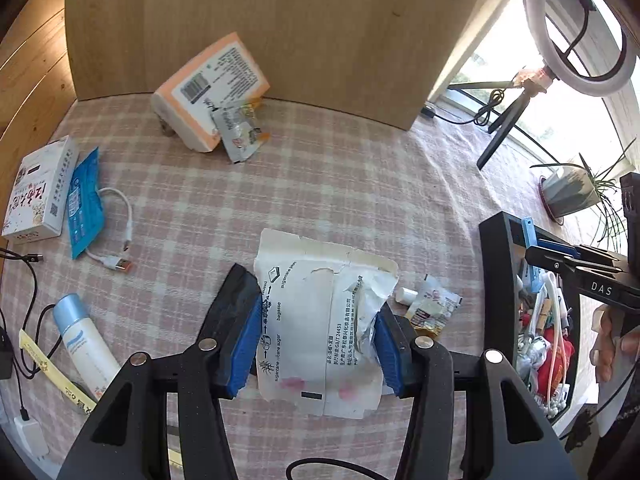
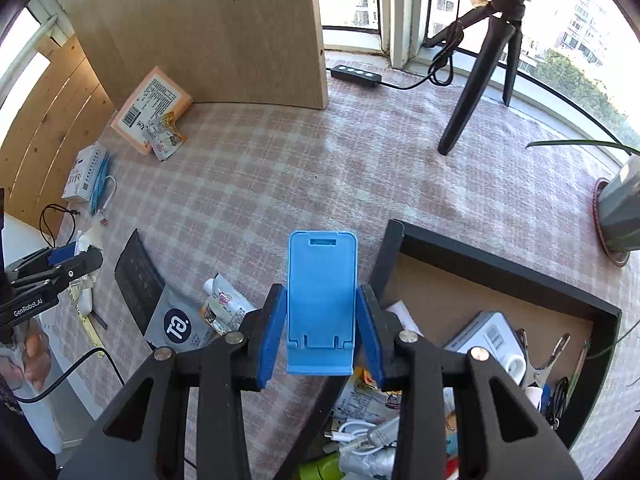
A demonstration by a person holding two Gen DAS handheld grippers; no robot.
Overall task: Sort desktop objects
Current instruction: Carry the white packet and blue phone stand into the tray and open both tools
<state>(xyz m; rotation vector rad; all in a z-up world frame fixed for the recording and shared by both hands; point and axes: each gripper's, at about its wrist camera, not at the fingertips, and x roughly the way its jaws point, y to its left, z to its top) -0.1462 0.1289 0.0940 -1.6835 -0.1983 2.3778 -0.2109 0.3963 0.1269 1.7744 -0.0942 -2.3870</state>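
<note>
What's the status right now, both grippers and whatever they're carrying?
Left gripper shut on torn white carton, lifted over the checked tablecloth. Right gripper shut on blue phone stand, beside the black box. Nothing blocking.

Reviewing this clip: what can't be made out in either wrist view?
- Left wrist view: the torn white paper carton in the left gripper hides the tablecloth beneath.
- Left wrist view: the black tray is cut off by the right gripper.
- Right wrist view: the blue plastic phone stand in the right gripper masks tray contents.
</note>
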